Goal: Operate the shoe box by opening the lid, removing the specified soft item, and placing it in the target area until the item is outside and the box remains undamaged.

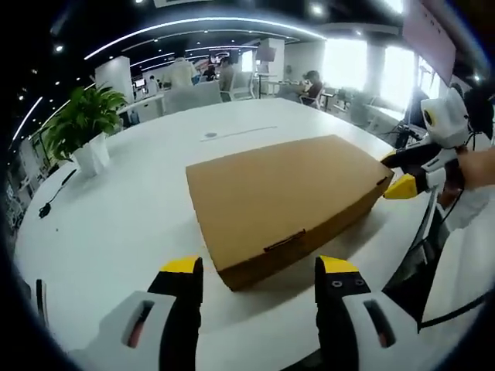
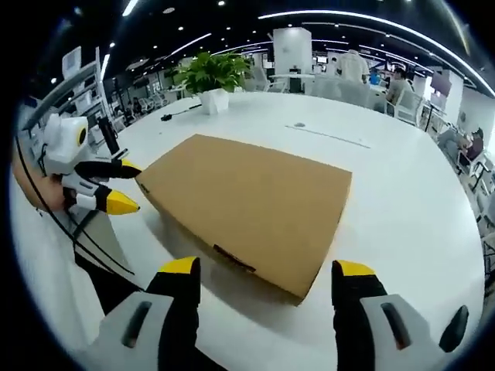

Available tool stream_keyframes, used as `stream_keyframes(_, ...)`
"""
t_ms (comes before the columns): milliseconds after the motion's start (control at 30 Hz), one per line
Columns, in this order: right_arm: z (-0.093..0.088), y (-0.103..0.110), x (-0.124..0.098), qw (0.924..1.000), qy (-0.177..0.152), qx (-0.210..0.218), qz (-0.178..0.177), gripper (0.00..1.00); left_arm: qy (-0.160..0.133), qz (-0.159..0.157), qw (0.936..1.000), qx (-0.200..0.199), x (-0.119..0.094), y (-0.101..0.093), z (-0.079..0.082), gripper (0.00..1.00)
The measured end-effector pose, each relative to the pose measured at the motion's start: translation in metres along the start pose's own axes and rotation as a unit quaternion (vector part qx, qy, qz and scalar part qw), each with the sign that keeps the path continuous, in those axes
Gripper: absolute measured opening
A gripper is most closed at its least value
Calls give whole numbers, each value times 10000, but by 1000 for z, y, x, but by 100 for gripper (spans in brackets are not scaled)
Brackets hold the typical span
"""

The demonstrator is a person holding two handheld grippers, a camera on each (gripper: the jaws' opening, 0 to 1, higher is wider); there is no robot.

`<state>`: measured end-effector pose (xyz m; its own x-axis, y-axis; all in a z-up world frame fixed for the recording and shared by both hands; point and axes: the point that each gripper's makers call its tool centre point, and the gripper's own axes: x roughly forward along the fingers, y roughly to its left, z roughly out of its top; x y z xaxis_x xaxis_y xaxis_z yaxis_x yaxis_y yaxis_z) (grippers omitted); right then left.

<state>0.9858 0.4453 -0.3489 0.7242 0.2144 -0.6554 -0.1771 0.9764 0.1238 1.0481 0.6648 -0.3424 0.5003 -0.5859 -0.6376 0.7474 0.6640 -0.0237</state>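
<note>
A flat brown cardboard shoe box (image 1: 286,197) (image 2: 247,197) lies on the white table (image 1: 131,224) (image 2: 402,201) with its lid down and a tab slot on the side facing me. In the left gripper view, my left gripper (image 1: 259,270) stands open just short of the box's near corner, nothing between its yellow-tipped fingers. My right gripper (image 1: 398,174) comes in from the right beside the box's far right corner. In the right gripper view, my right gripper (image 2: 267,269) is open before the box's near edge. The left gripper (image 2: 124,185) sits at the box's left corner, jaws apart.
A potted green plant (image 1: 85,124) (image 2: 210,77) in a white pot stands on the table beyond the box. A black cable (image 1: 54,197) (image 2: 174,114) lies near it. People sit at desks (image 1: 224,77) (image 2: 363,73) in the back. Dark cables hang by the table edge (image 2: 85,247).
</note>
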Motion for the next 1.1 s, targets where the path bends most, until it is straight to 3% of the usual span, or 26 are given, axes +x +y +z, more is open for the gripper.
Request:
stream_keyframes(67, 2, -2, -5, 9999, -6, -93, -55, 74, -87, 57, 9997, -219, -4, 9, 2, 64)
stream_keyframes(100, 3, -3, -8, 9999, -16, -80, -97, 67, -130, 96, 9992, -357, -7, 15, 2, 70)
stream_keyframes(133, 13, -14, -14, 9980, -300, -306, -454, 61, -160, 116, 9991, -385, -7, 18, 2, 73)
stream_keyframes(167, 16, -13, -15, 9974, -400, -381, -459, 58, -246, 37, 9987, -434, -11, 19, 7, 72)
stream_keyframes(233, 15, -7, -16, 9989, -359, -99, -301, 62, -426, -6, 9974, -574, -18, 21, 17, 71)
stream_keyframes(300, 20, -5, -22, 9984, -442, -91, -345, 59, -337, 124, 9989, -312, -21, 28, 18, 66)
stream_keyframes(333, 21, -4, -22, 9984, -479, -34, -312, 58, -243, 256, 9994, 75, -26, 30, 23, 57)
stream_keyframes(400, 23, 0, -21, 9980, -544, 234, -200, 66, -350, 486, 9977, 328, -30, 38, 29, 49)
stream_keyframes(433, 28, 4, -22, 9971, -647, 405, -73, 69, -366, 404, 9983, 185, -32, 35, 31, 51)
stream_keyframes(467, 29, 0, -25, 9973, -627, 345, -171, 70, -479, 163, 9986, -168, -33, 26, 38, 54)
stream_keyframes(533, 33, -3, -30, 9967, -677, 374, -251, 66, -469, 124, 9981, -375, -33, 32, 32, 55)
stream_keyframes(600, 36, -1, -33, 9959, -652, 608, -172, 65, -690, -89, 9948, -750, -37, 25, 42, 62)
stream_keyframes(667, 39, -5, -35, 9950, -714, 684, -111, 68, -967, -636, 9761, -1841, -44, 16, 53, 69)
stream_keyframes(767, 46, -6, -39, 9881, -902, 1240, 89, 79, -1126, -963, 9616, -2309, -48, 13, 63, 88)
stream_keyframes(833, 52, -13, -45, 9736, -1188, 1941, 188, 86, -1374, -1146, 9482, -2625, -51, 13, 73, 95)
stream_keyframes(900, 53, -18, -47, 9630, -1295, 2355, 208, 94, -1367, -1238, 9407, -2847, -52, 15, 74, 99)
stream_keyframes(933, 54, -21, -49, 9635, -1342, 2313, 153, 94, -1260, -1187, 9397, -2949, -52, 18, 70, 99)
stream_keyframes(1067, 51, -19, -53, 9660, -1278, 2243, 129, 97, -1308, -1228, 9391, -2929, -48, 22, 71, 99)
stream_keyframes(1100, 51, -20, -55, 9667, -1279, 2213, 134, 97, -1349, -1282, 9338, -3056, -48, 21, 74, 99)
